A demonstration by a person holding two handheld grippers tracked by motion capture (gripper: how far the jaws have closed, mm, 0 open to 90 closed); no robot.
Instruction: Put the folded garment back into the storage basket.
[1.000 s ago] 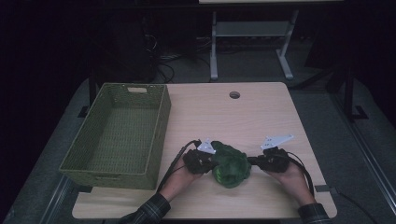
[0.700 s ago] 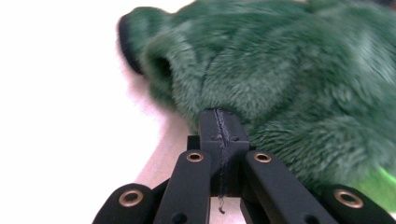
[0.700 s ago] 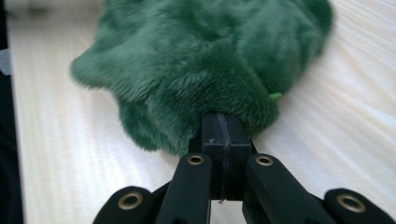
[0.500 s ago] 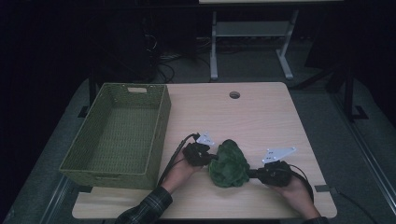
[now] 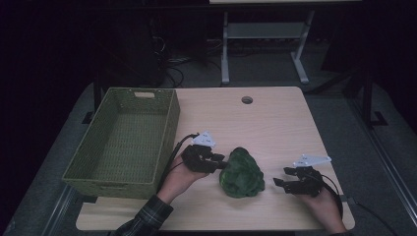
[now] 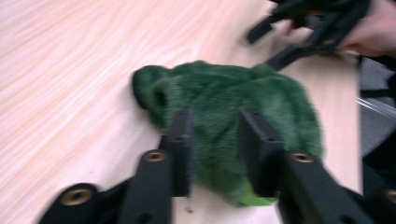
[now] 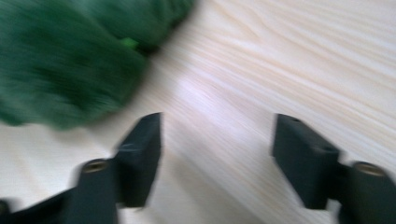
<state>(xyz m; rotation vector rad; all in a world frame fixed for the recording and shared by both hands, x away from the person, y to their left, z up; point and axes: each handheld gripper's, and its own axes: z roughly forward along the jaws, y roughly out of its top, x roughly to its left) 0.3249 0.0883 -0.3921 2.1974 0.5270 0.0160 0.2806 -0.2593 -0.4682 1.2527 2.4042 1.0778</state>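
High view: your left claw (image 5: 220,162) sits at the left edge of the green plush toy (image 5: 241,172), its tips touching the fur; your right claw (image 5: 281,177) lies to the right of the toy, near it but apart, with bare table (image 5: 275,123) between its tips and the fur. The green woven basket (image 5: 123,135) stands to the left of your left claw, close beside that forearm. Left gripper view: the jaws of your left claw (image 6: 215,140) have just been opening and stand partly apart; the green plush toy (image 6: 224,98) lies directly ahead and between them, but from this view you cannot tell whether the pads press on the fur. Your right claw (image 6: 275,39) shows beyond the toy, at the far side of it, tips just clear of the fur. Right gripper view, blurred: the jaws of your right claw (image 7: 217,140) have also just been opening and now stand wide apart with nothing between them but table (image 7: 280,56); the green plush toy (image 7: 70,60) lies ahead and off to the left of the left jaw, not touching it.
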